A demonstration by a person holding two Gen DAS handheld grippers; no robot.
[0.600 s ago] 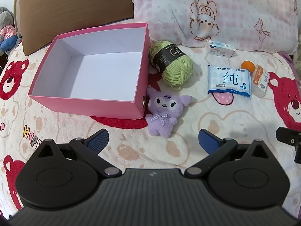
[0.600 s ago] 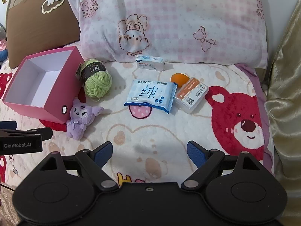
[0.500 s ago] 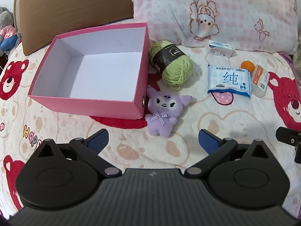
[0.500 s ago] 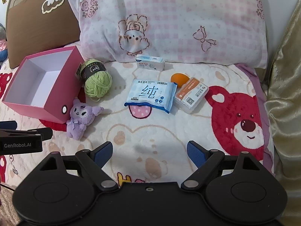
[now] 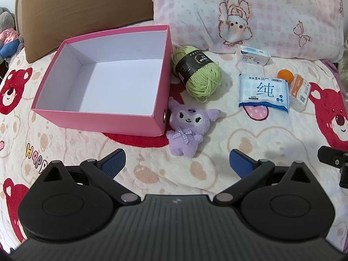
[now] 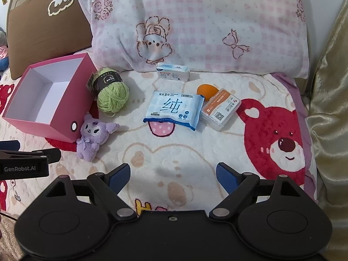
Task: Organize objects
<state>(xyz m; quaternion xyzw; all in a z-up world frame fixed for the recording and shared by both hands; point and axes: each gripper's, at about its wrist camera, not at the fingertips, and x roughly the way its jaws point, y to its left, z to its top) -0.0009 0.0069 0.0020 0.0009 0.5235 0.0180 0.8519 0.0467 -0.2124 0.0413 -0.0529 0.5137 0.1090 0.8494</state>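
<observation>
An empty pink box with a white inside sits on the bed blanket. Right beside it lie a purple plush toy and a green yarn ball. Further right are a blue wet-wipes pack, an orange ball, an orange-labelled clear case and a small white carton. My left gripper hangs open just short of the plush toy. My right gripper is open over bare blanket, short of the wipes.
A pink checked pillow and a brown cushion close off the far side. A gold fabric borders the right edge. The left gripper's body shows at the right wrist view's left edge. Soft toys lie far left.
</observation>
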